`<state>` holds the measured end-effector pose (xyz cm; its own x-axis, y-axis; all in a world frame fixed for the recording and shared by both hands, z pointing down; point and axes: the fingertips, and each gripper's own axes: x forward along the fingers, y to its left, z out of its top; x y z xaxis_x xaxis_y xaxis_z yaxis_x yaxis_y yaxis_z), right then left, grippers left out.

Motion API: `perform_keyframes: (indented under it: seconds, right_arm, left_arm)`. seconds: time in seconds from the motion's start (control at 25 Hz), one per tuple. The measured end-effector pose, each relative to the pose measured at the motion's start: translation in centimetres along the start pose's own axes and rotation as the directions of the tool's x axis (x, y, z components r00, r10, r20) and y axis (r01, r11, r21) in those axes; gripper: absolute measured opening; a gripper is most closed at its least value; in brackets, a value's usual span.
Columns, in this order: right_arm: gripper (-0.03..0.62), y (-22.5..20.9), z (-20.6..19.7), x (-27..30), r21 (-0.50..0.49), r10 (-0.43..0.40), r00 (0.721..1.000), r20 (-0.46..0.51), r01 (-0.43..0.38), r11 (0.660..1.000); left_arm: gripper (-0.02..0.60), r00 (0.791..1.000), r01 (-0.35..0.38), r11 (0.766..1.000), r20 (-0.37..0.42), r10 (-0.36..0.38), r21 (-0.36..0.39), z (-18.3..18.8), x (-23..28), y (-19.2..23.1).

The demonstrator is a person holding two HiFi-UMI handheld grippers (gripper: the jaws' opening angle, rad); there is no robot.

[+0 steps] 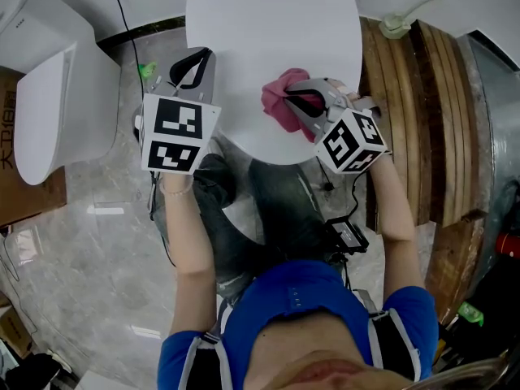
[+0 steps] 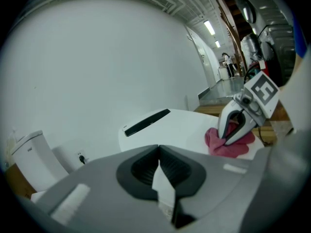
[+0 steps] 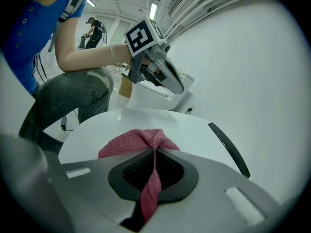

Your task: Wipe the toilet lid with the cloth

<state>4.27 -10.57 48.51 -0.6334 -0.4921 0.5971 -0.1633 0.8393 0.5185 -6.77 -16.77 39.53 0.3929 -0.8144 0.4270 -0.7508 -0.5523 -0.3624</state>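
Observation:
The white toilet lid [image 1: 268, 47] lies closed in front of me. On its near right part rests a pink cloth [image 1: 279, 104], and my right gripper [image 1: 299, 100] is shut on it; a twisted fold of the cloth [image 3: 138, 142] runs back between that gripper's [image 3: 154, 152] jaws. My left gripper [image 1: 193, 59] hovers by the lid's left edge, apart from the cloth, shut with nothing held. In the left gripper view its jaws [image 2: 158, 150] meet above the lid [image 2: 175, 123], with the cloth [image 2: 228, 145] and right gripper [image 2: 233, 127] off to the right.
A second white toilet [image 1: 57, 96] stands at the left beside a cardboard box [image 1: 20, 177]. Wooden planks [image 1: 422, 112] lie right of the lid. A black cable [image 1: 122, 19] runs from a wall socket. My legs are just below the lid on the marble floor [image 1: 89, 250].

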Motion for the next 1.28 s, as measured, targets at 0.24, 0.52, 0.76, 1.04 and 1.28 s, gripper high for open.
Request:
perform_keyframes:
  seconds: [0.24, 0.52, 0.76, 1.04, 1.28]
  right_arm:
    - [0.009, 0.5, 1.5, 1.0, -0.038, 0.028, 0.999, 0.017, -0.027, 0.999]
    - [0.009, 1.4, 3.4, 2.3, -0.091, 0.063, 0.997, 0.034, -0.060, 0.994]
    - [0.009, 2.2, 4.9, 3.3, -0.129, 0.087, 0.995, 0.049, -0.080, 0.988]
    - [0.009, 2.8, 6.0, 4.0, -0.157, 0.107, 0.993, 0.058, -0.096, 0.983]
    - [0.009, 3.3, 6.9, 4.6, -0.179, 0.115, 0.991, 0.066, -0.102, 0.979]
  left_arm:
    - [0.003, 1.000, -0.001, 1.000, 0.001, 0.001, 0.002, 0.2, 0.1, -0.1]
    - [0.003, 1.000, -0.001, 1.000, -0.001, 0.001, 0.003, 0.1, 0.1, -0.1]
    - [0.003, 1.000, -0.002, 1.000, -0.004, 0.002, 0.002, 0.1, 0.2, -0.1]
    - [0.003, 1.000, -0.003, 1.000, -0.006, 0.003, 0.001, 0.1, 0.2, -0.2]
    - [0.003, 1.000, 0.001, 1.000, -0.008, -0.001, 0.002, 0.1, 0.4, -0.3]
